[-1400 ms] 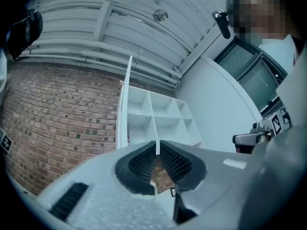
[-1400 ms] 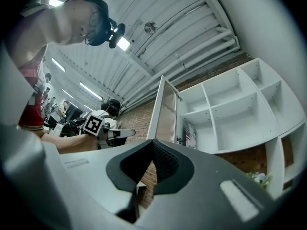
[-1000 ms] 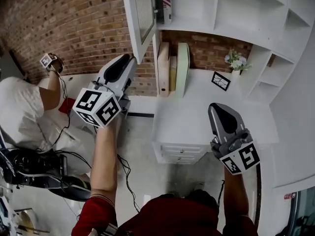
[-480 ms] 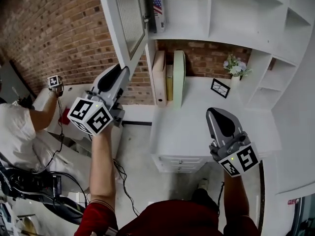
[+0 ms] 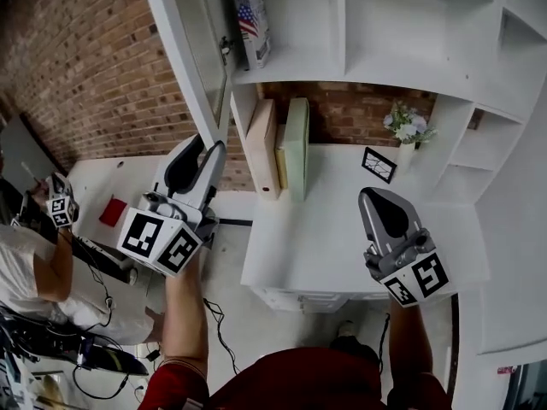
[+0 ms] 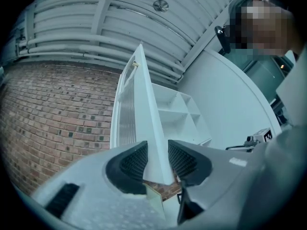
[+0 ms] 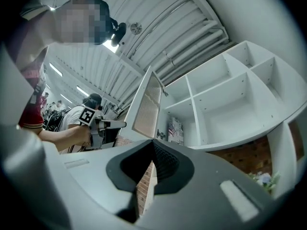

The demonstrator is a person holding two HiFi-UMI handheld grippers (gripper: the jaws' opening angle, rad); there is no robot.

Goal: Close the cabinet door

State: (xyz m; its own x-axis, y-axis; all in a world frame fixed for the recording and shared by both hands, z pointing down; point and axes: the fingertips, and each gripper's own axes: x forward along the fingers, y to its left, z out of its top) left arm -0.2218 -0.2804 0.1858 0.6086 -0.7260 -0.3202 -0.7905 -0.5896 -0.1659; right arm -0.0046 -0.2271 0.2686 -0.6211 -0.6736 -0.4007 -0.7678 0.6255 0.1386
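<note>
The white cabinet door (image 5: 184,49) with its ribbed glass panel stands swung out from the wall cabinet (image 5: 291,67). My left gripper (image 5: 208,142) points up at the door's lower corner. In the left gripper view the door (image 6: 144,114) has its edge between the jaws of the left gripper (image 6: 157,159), which are opening, and I see no pressing grip. My right gripper (image 5: 369,193) hovers over the white desk (image 5: 342,229), well right of the door. Seen in the right gripper view, the right gripper (image 7: 153,145) has its pads together on nothing, with the door (image 7: 146,107) far ahead.
A flag-printed box (image 5: 250,24) stands on the shelf behind the door. Upright folders (image 5: 282,143), a small framed picture (image 5: 379,164) and a flower vase (image 5: 403,126) sit on the desk. Another person (image 5: 34,263) works at the left near a red object (image 5: 112,211).
Both grippers have slid lower in the head view while the door and cabinet shifted left and up. The left gripper stays by the door's lower corner. The person at the left dropped lower.
</note>
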